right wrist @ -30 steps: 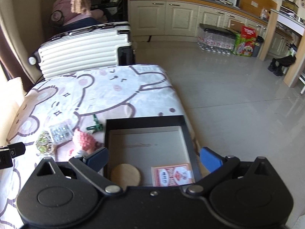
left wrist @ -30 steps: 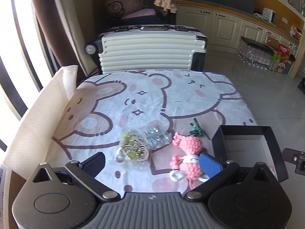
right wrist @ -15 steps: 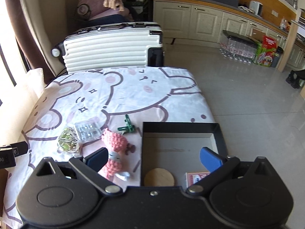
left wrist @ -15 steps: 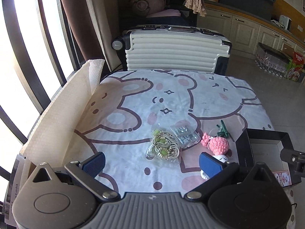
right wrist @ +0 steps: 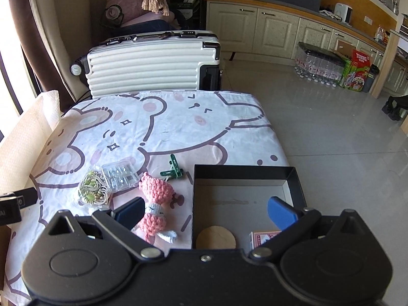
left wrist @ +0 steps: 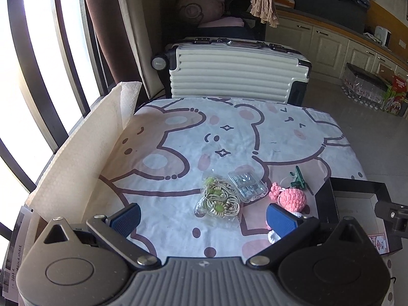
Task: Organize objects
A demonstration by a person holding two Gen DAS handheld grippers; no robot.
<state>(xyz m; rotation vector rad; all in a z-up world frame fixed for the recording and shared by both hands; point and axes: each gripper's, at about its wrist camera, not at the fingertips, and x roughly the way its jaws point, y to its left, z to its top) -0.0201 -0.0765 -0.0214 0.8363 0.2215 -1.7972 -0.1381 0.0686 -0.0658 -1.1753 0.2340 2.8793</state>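
Both grippers had drawn back and risen since the earlier frames, so more of the surface [left wrist: 178, 132] showed.

Left wrist view: the left gripper [left wrist: 202, 213] hovered with jaws open and empty. Ahead lay a bagged bead string [left wrist: 219, 201], touching a clear plastic case [left wrist: 247, 185]. A pink crochet doll [left wrist: 290, 199] lay just beside the right pad; a green clip [left wrist: 297, 178] lay beyond it.

Right wrist view: the right gripper [right wrist: 205, 211] hovered with jaws open and empty over the black box [right wrist: 242, 170], which held a wooden disc [right wrist: 215, 238] and a card pack [right wrist: 264, 238].

Recommended procedure: centre the jaws over one loose item, descend vertically, close fully, then transfer it to the box.
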